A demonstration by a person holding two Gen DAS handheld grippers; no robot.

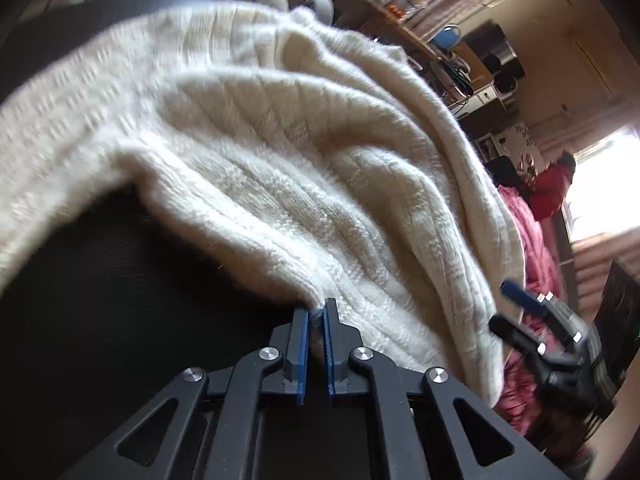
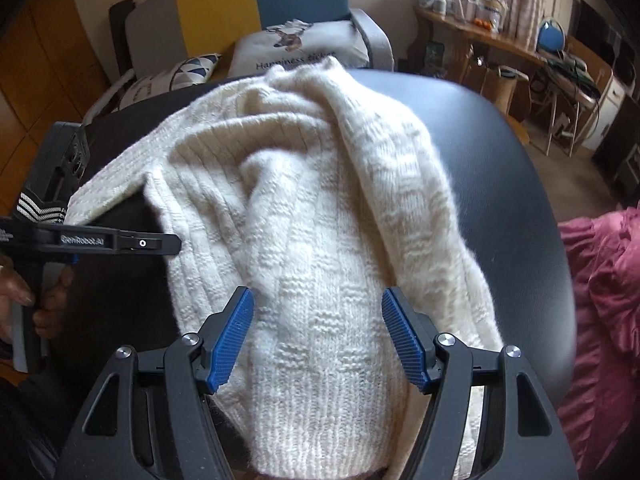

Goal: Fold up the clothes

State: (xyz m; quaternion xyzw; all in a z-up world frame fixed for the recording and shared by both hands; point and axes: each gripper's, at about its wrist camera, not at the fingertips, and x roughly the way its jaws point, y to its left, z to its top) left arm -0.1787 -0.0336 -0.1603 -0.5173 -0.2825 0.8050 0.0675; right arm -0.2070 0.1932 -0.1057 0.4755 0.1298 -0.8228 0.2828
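Note:
A cream knitted sweater (image 1: 280,160) lies rumpled on a black padded table (image 1: 100,300). My left gripper (image 1: 316,316) is shut on a thin fold of the sweater's near edge, and knit shows between its blue pads. In the right wrist view the sweater (image 2: 320,200) spreads over the table (image 2: 500,160). My right gripper (image 2: 320,336) stands open over the sweater's near end, with the knit lying between its fingers, apart from the pads. The left gripper (image 2: 176,244) shows side-on at the sweater's left edge, held by a hand (image 2: 24,300). The right gripper (image 1: 500,304) appears at the sweater's right side.
A pink ruffled cloth (image 2: 600,300) hangs off the table's right side. Behind the table stands a blue-backed chair with a printed cushion (image 2: 304,44). A cluttered wooden shelf (image 2: 480,32) and desks fill the back right of the room.

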